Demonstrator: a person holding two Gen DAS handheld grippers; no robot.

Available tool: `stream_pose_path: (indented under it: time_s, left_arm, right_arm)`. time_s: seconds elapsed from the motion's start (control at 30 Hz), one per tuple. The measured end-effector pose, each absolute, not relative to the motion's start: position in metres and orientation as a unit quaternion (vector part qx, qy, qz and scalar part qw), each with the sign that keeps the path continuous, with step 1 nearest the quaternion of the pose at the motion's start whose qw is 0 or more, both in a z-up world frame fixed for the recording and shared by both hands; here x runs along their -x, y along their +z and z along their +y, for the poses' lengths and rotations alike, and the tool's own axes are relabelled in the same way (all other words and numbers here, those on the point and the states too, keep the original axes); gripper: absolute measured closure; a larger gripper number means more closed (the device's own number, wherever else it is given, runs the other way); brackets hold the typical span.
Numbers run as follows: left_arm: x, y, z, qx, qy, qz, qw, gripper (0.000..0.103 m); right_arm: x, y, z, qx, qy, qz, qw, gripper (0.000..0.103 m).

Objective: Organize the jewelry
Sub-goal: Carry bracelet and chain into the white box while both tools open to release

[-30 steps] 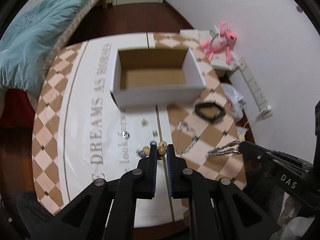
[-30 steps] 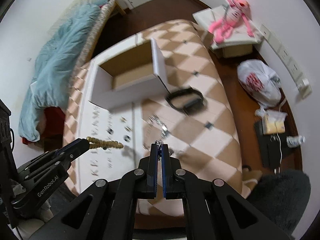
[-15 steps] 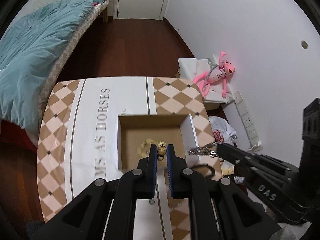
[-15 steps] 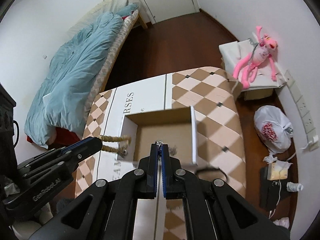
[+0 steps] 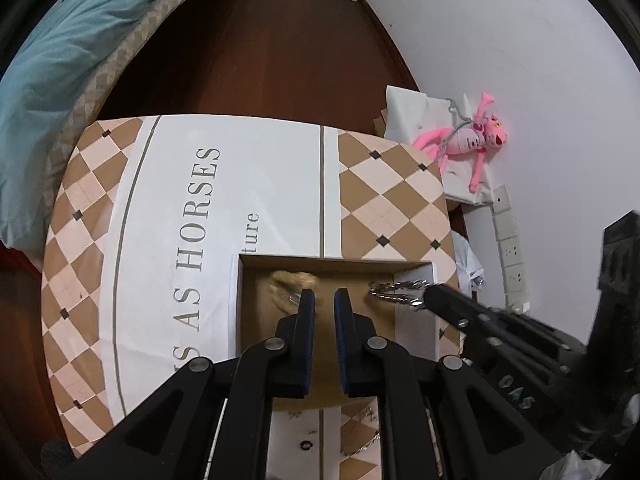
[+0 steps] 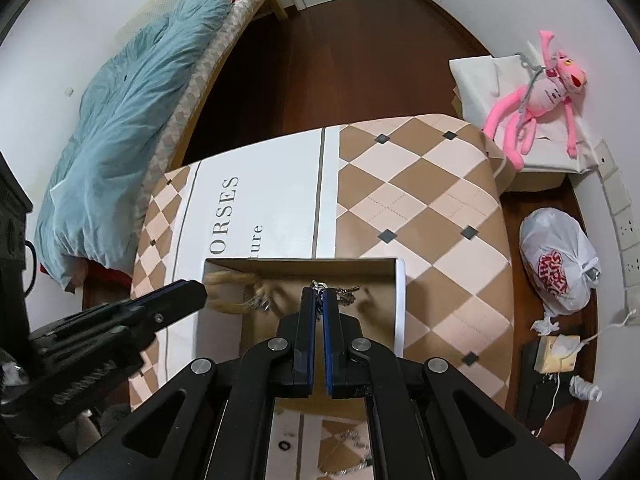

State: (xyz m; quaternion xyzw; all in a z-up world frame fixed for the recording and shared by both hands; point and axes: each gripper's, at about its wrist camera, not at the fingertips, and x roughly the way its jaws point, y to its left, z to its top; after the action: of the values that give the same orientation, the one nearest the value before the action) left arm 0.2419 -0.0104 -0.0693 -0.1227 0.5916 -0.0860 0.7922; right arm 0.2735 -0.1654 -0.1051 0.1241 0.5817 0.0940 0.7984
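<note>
At lower centre, the left gripper [image 5: 324,300], jaws just parted, has dropped the gold beaded bracelet [image 5: 294,282] into the white cardboard box [image 5: 234,304], one piece stowed, while the right gripper [image 6: 319,300] stays clamped on the twisted silver chain [image 5: 398,294] above it.

The box [image 5: 414,322] is set on the table [image 5: 280,184], directly beneath both pairs of fingers [image 5: 307,312]. A beaded bracelet [image 5: 294,282] is seen inside it, left of the chain [image 5: 398,291] gripped by the right fingers [image 6: 307,312].
</note>
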Motion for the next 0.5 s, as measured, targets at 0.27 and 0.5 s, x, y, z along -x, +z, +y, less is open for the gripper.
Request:
stream_pose_path:
  time_s: [0.27, 0.5]
  left_arm:
    - [-0.236, -0.068, 0.000, 0.088, -0.034, 0.586, 0.805, 0.029]
    - [-0.213, -0.065, 0.005, 0.016, 0.006, 0.545, 0.838, 0.007]
  right_arm:
    - [-0.267, -0.124, -0.167, -0.110, 0.091, 0.615, 0.776, 0.044]
    - [-0.241, -0.114, -0.165, -0.018, 0.024, 0.597, 0.801, 0.004]
